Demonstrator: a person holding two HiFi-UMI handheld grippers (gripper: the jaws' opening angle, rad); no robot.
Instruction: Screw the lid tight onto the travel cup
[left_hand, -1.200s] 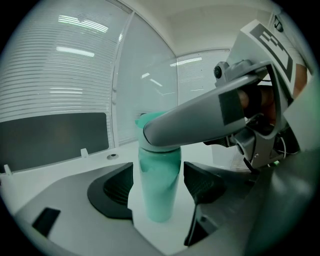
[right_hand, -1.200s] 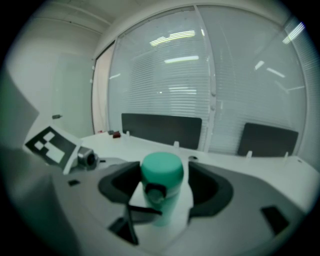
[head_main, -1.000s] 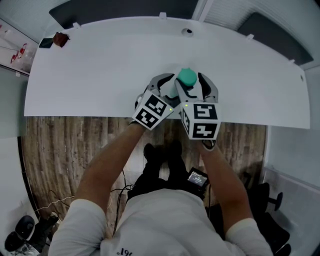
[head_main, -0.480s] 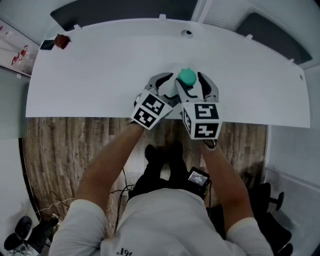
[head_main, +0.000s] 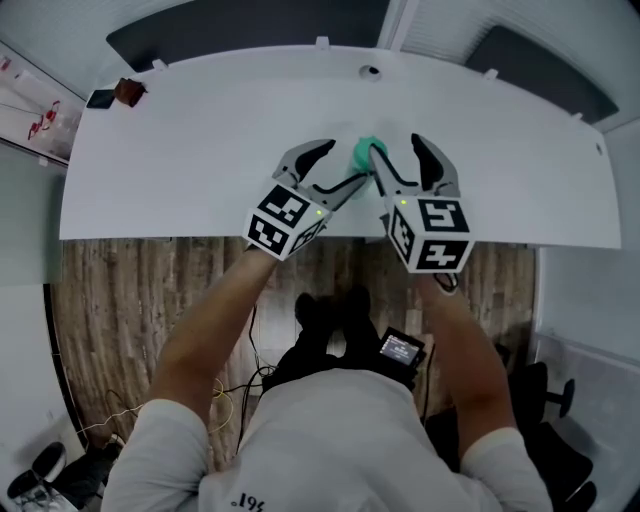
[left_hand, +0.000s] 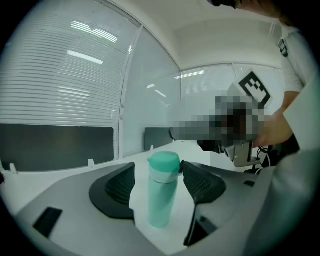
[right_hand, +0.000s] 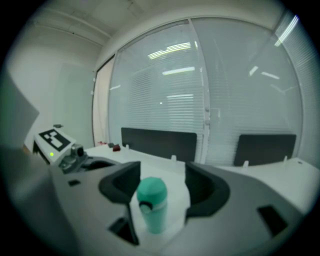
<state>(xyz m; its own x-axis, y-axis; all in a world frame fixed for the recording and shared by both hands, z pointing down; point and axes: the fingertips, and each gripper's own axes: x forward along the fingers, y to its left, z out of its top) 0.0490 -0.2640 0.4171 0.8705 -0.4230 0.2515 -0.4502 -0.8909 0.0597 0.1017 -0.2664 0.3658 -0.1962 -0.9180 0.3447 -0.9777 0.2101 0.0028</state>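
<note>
The mint-green travel cup (head_main: 361, 153) stands upright on the white table (head_main: 200, 140) with its lid (left_hand: 163, 163) on top. My left gripper (head_main: 341, 166) is open, and the cup (left_hand: 162, 192) stands between its jaws. The right-hand pad (left_hand: 199, 181) is close beside the lid, while the other is well clear. My right gripper (head_main: 398, 146) is open too. In its view the cup (right_hand: 151, 204) stands just before the jaws, nearer the left finger (right_hand: 121, 185), and nothing grips it.
A small red-brown object (head_main: 127, 91) and a flat black item (head_main: 100, 98) lie at the table's far left corner. A round grommet (head_main: 371, 71) sits at the back edge. The near table edge runs just under my hands, with wooden floor below.
Both grippers were closed in tight around the cup and lid. Now their jaws have spread open and drawn slightly apart, leaving the cup standing by itself.
</note>
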